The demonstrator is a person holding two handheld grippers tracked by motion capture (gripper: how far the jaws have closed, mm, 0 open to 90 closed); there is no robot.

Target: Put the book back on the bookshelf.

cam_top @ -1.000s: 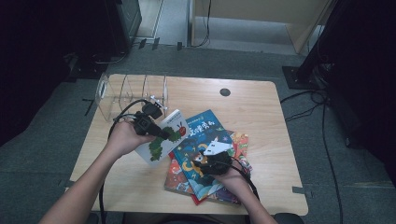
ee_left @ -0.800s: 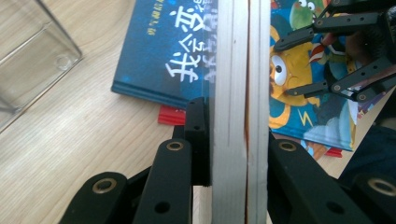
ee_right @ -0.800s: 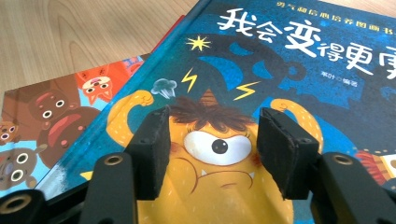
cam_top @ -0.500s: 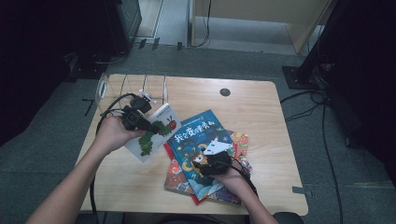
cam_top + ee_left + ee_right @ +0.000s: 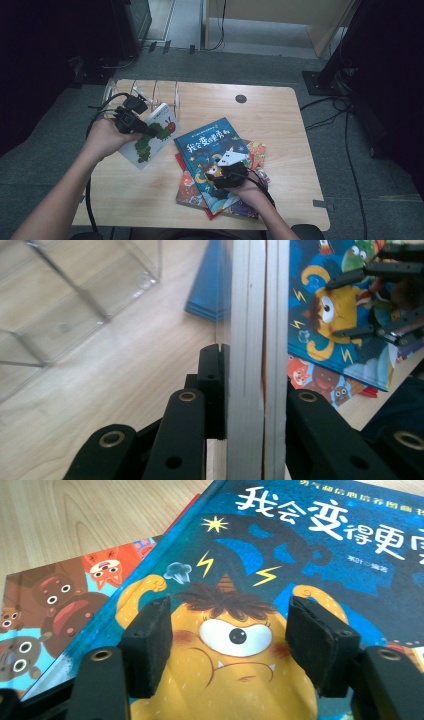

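Evidently left tool [image 5: 150, 131] pinches white book [image 5: 152, 140] for the rack [image 5: 150, 92] at 12 o'clock; right tool [image 5: 225, 169], just spreading, empty, steadies blue book [image 5: 210, 145].

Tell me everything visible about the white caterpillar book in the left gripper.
The white book is a thin hardcover, its front showing a green caterpillar with a red head. The left gripper is shut on it, pads pressing both covers; in the left gripper view its pale page edges stand upright between the jaws. It is tilted, at the table's left side, just in front of the clear rack. Whether its lower corner touches the wood, I cannot tell.
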